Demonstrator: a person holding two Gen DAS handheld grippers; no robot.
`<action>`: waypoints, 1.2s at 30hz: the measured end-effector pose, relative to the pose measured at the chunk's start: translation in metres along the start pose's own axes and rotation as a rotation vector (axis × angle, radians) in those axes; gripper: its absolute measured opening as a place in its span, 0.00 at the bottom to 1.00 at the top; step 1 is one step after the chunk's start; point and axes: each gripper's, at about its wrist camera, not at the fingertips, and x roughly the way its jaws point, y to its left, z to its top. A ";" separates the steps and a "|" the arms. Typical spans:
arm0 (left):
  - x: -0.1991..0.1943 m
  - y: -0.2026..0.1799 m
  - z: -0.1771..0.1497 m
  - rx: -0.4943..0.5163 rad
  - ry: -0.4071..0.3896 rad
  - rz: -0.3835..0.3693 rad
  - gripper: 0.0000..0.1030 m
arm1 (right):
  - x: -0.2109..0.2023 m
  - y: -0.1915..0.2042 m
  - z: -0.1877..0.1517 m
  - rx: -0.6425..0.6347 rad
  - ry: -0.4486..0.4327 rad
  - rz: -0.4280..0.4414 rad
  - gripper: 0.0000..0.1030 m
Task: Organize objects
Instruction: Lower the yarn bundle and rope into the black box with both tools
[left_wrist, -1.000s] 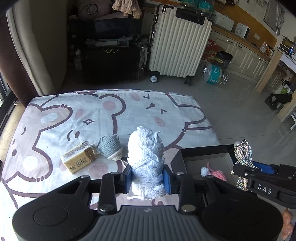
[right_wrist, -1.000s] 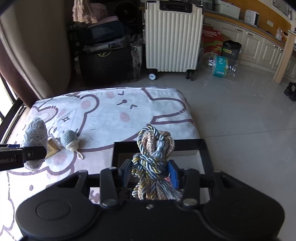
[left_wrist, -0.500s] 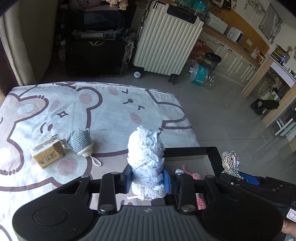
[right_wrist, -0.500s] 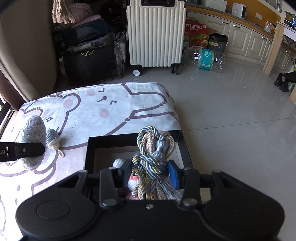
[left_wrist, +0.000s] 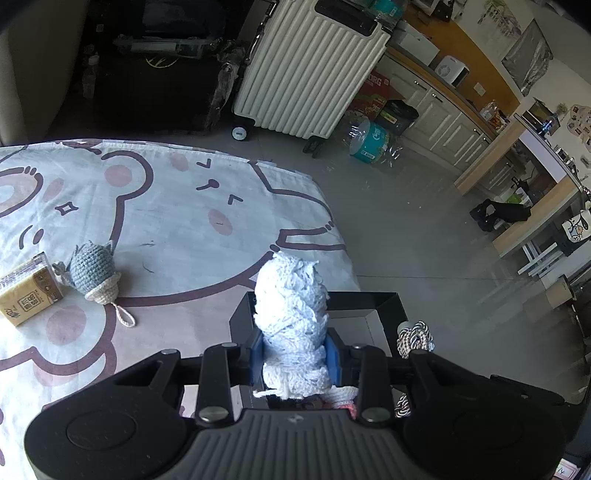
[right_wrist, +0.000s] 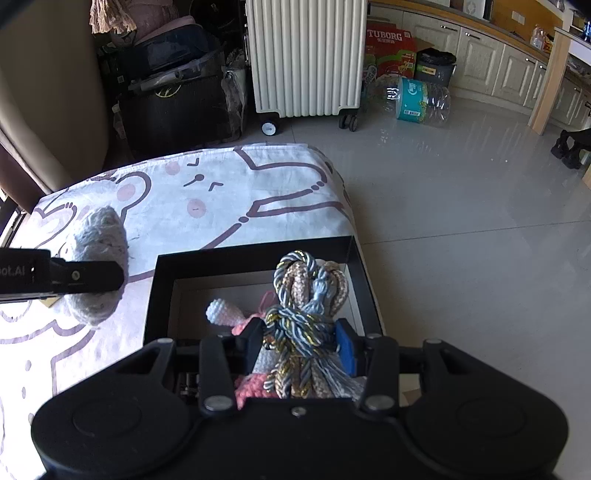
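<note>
Far left on the bear-print sheet (left_wrist: 177, 206): one small tan carton (left_wrist: 27, 291), lying flat. Just beside it, touching or nearly so: one grey-blue crocheted toy (left_wrist: 94, 271) with a cream base and a loop cord.

Next rightward: one left tool (left_wrist: 293, 356), clamped on one pale blue-white yarn bundle (left_wrist: 290, 314), held upright between two blue pads over the near left edge of the box. Same bundle seen side-on from the right wrist view, left of the box and above the sheet.

Then one black box (right_wrist: 255, 258) with a pale interior, set at the sheet's right edge. Inside: one white crocheted piece (right_wrist: 223, 314) and some pink knitted material (right_wrist: 251, 391); whether one item or two, could not be told.

Over the box: one right tool (right_wrist: 301, 349), closed on one knotted cord bundle (right_wrist: 308, 295) of blue, beige and gold strands, tassel ends hanging down behind the pads.

Beyond, on the grey floor: one cream ribbed suitcase (right_wrist: 304, 55) on wheels, one large water bottle (right_wrist: 415, 98) on its side, one red printed carton (right_wrist: 389, 48), one dark bin (right_wrist: 436, 64).
</note>
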 end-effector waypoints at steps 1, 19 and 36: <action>0.004 0.000 0.000 -0.002 0.003 -0.003 0.34 | 0.003 -0.001 -0.001 0.001 0.006 0.003 0.42; 0.058 0.003 -0.005 -0.001 0.066 -0.006 0.44 | 0.031 -0.013 -0.009 -0.024 0.087 0.007 0.42; 0.048 -0.001 0.002 0.034 0.050 0.094 0.50 | 0.029 -0.014 -0.012 -0.024 0.111 0.043 0.46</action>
